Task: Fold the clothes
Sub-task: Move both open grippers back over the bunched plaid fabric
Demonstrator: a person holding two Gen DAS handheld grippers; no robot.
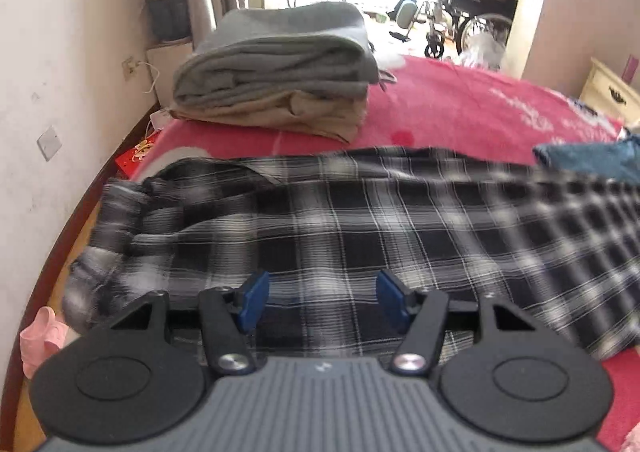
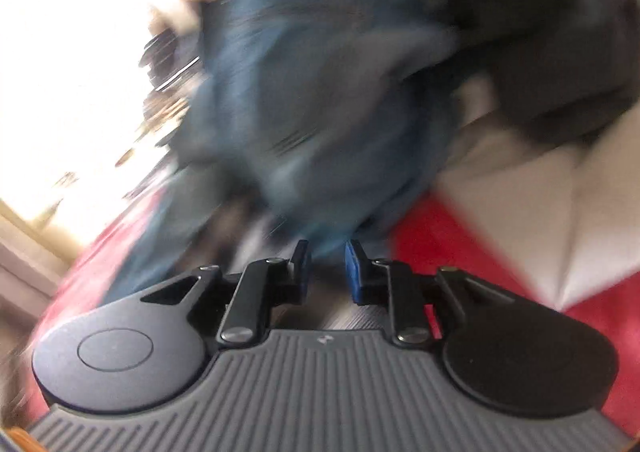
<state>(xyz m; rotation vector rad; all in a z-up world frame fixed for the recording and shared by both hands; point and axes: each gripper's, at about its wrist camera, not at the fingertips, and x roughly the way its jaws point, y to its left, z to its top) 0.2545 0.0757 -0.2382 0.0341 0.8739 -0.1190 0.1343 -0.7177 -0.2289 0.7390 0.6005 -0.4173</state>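
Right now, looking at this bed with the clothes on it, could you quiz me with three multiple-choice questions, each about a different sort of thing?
1. Where is the folded pile of clothes?
A. on the far part of the bed, beyond the plaid garment
B. on the floor
C. on top of the plaid garment

2. What colour is the bed cover?
A. green
B. red-pink
C. white

3. How does the left gripper stand?
A. clamped on the folded pile
B. open above the plaid garment, holding nothing
C. shut on a blue garment

Answers:
1 A: the grey and tan pile sits on the cover past the plaid garment.
2 B: red-pink shows around the clothes.
3 B: its blue pads stand apart with nothing pinched between them.
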